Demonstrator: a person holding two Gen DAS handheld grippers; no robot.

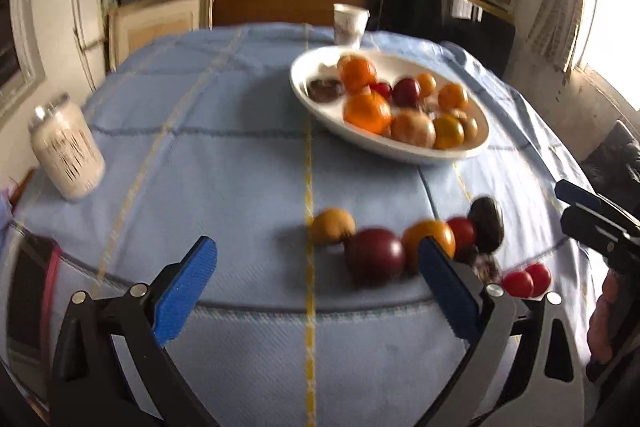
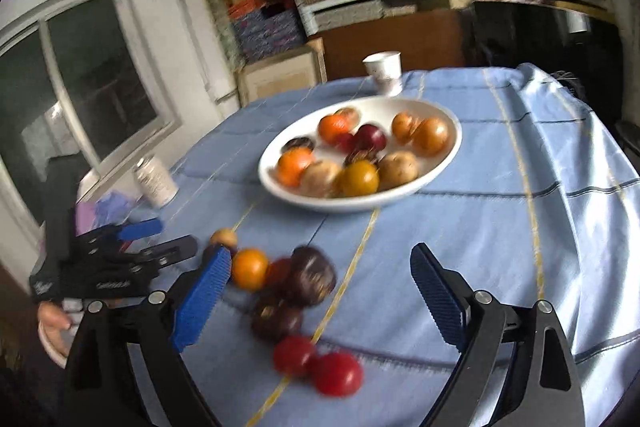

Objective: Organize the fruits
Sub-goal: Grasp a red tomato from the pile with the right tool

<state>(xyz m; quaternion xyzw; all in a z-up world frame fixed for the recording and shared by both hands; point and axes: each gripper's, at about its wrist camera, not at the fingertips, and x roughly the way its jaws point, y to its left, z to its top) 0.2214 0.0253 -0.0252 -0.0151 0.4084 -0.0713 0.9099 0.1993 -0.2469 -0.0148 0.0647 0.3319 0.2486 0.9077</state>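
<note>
A white bowl (image 1: 384, 61) (image 2: 384, 107) holding several oranges, plums and tan fruits stands toward the far side of the blue tablecloth. Loose fruit lies in a row nearer me: a tan fruit (image 1: 332, 225), a dark red plum (image 1: 374, 257), an orange (image 1: 428, 235) (image 2: 250, 267), a dark fruit (image 1: 486, 223) (image 2: 312, 275) and two red tomatoes (image 1: 526, 281) (image 2: 336, 373). My left gripper (image 1: 316, 245) hovers open just before the tan fruit and plum, gripping nothing. My right gripper (image 2: 320, 253) is open above the dark fruits, with nothing pressed between its pads.
A white jar (image 1: 68, 151) (image 2: 156, 183) stands at the table's left edge, and a paper cup (image 1: 350, 25) (image 2: 384, 71) behind the bowl. Shelves of stacked boxes fill the back wall. Each gripper shows at the side of the other's view.
</note>
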